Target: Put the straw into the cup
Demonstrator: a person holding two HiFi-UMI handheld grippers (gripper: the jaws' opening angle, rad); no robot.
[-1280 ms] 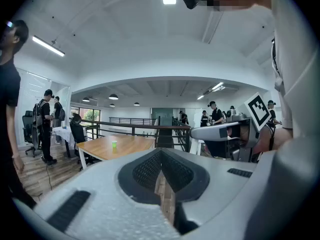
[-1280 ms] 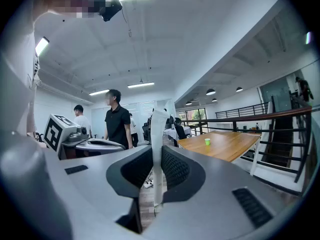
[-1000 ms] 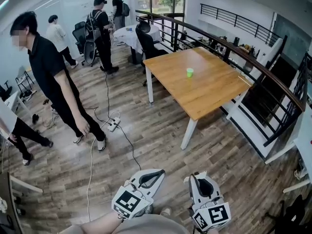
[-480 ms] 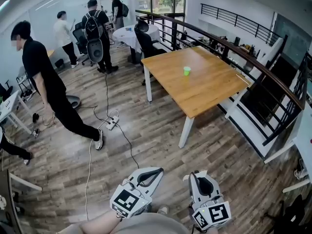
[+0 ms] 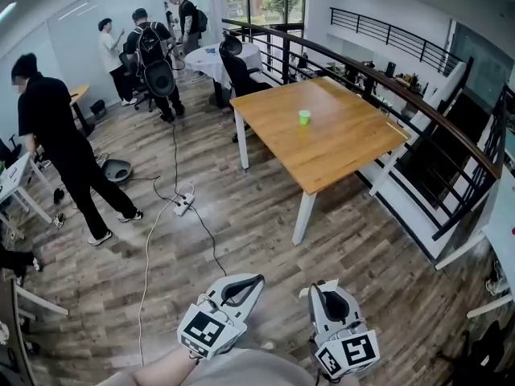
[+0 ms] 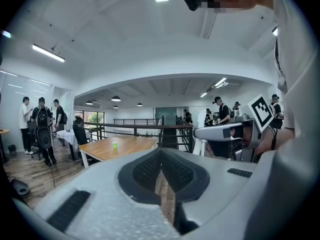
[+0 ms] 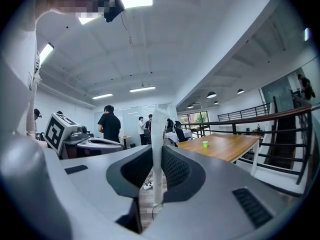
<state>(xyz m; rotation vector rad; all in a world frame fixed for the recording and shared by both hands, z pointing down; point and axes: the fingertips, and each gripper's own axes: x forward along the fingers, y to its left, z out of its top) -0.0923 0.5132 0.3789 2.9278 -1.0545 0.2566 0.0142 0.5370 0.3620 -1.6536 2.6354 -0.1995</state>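
A small green cup (image 5: 304,117) stands near the middle of a wooden table (image 5: 346,147), well ahead of both grippers. It also shows far off as the cup (image 6: 114,143) in the left gripper view and the cup (image 7: 205,144) in the right gripper view. My right gripper (image 7: 159,151) is shut on a white paper-wrapped straw (image 7: 158,129) that stands upright between its jaws. My left gripper (image 6: 161,153) is shut with nothing in it. In the head view the left gripper (image 5: 254,281) and right gripper (image 5: 319,290) hang side by side over the wood floor, short of the table.
A person in black (image 5: 56,147) walks at the left; several others stand by the back wall (image 5: 153,51). A cable and power strip (image 5: 185,205) lie on the floor. A dark railing (image 5: 402,95) runs behind the table, and an office chair (image 5: 240,69) sits at its far corner.
The person in black has walked further left and away. The table has drawn slightly nearer in the head view. Both grippers keep the same pose, the straw still held.
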